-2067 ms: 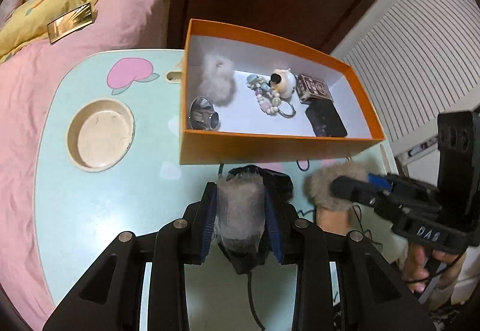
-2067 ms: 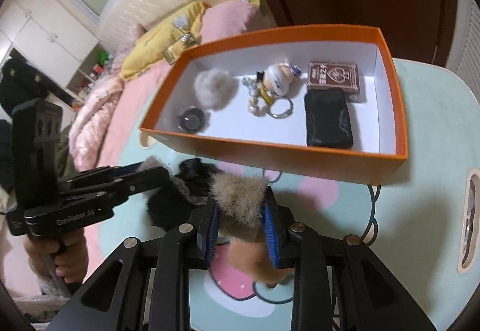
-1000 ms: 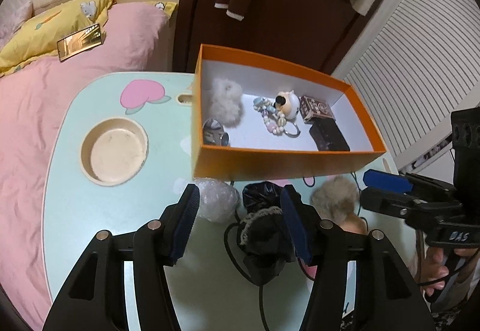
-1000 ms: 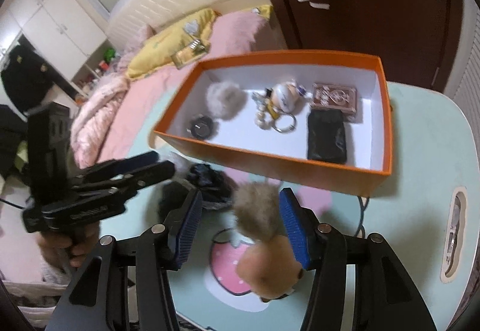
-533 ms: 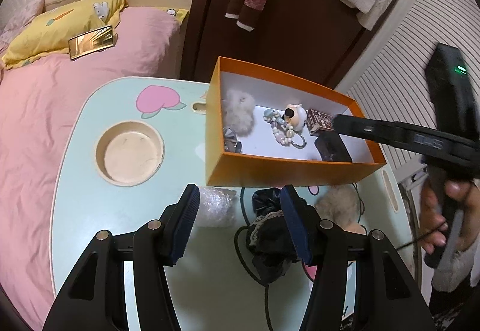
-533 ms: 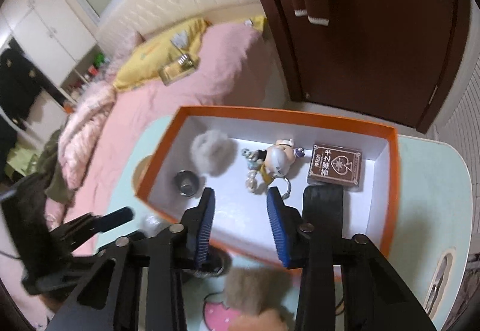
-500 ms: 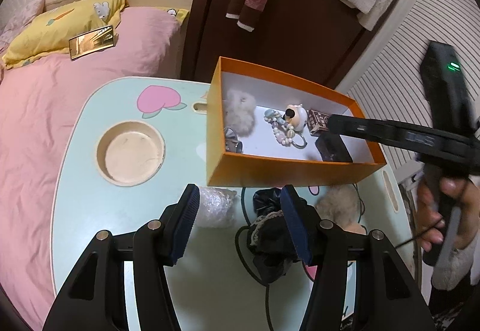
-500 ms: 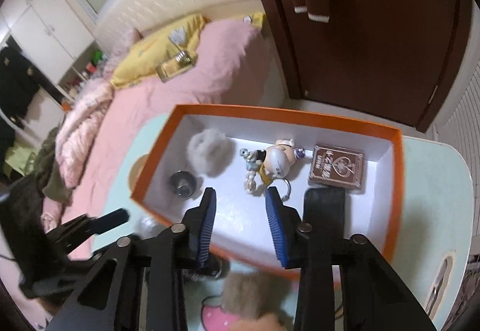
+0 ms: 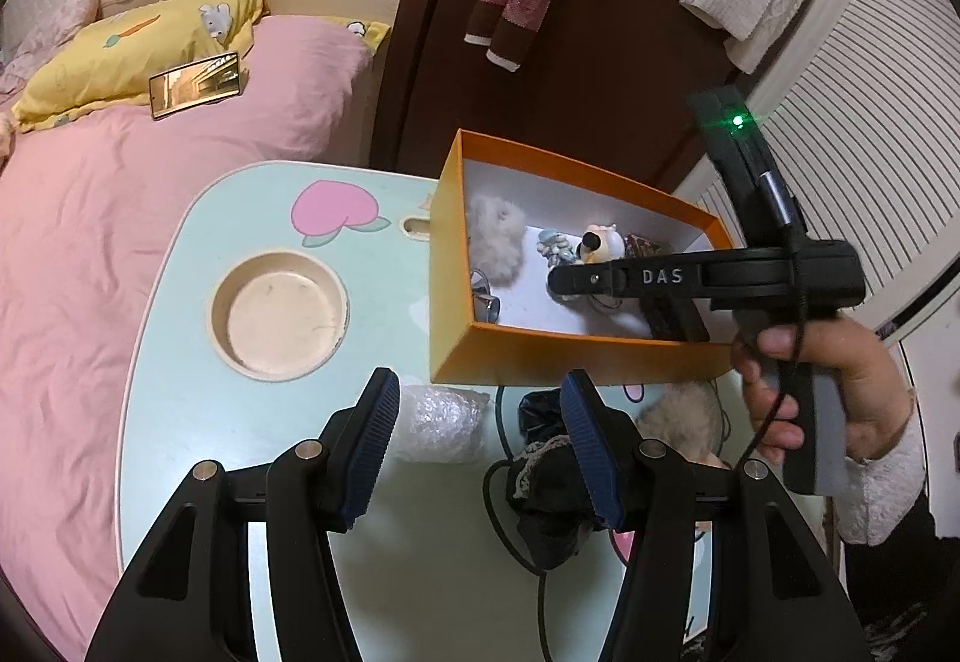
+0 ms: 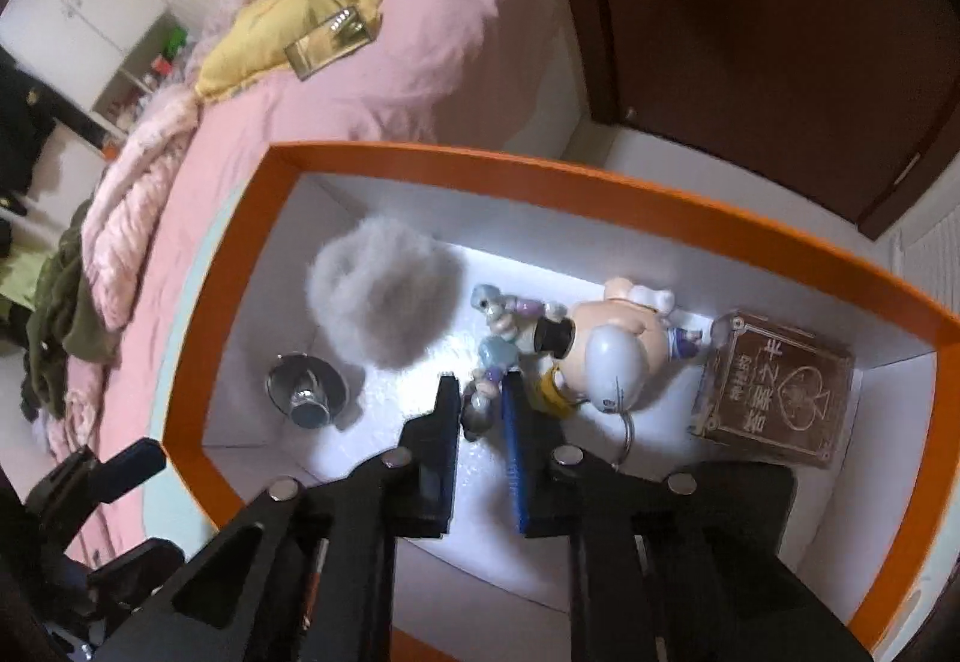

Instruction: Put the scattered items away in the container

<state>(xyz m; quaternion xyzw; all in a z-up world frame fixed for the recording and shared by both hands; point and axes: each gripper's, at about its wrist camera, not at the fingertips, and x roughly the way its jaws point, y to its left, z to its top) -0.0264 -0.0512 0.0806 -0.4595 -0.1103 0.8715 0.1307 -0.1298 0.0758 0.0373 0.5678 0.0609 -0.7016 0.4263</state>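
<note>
Inside the box [image 10: 600, 206], the right gripper [image 10: 482, 404] seems clenched on the bead chain [image 10: 489, 356]. The left gripper [image 9: 480, 446] hangs released over the bubble wrap [image 9: 441, 422].

The pale mint-green worktop [image 9: 174, 362], printed with a pink peach shape, has a round beige recessed cup well [image 9: 277, 315] near its left edge. An open orange cardboard box [image 9: 576, 359] with a white inside stands at the far right. Just in front of the box's near wall lie a crumpled clear bubble-wrap wad [image 9: 441, 422], a black lace-trimmed fabric bundle [image 9: 549, 488] and a beige fur pompom [image 9: 684, 416]. A black cable [image 9: 540, 590] runs toward the near edge.
</note>
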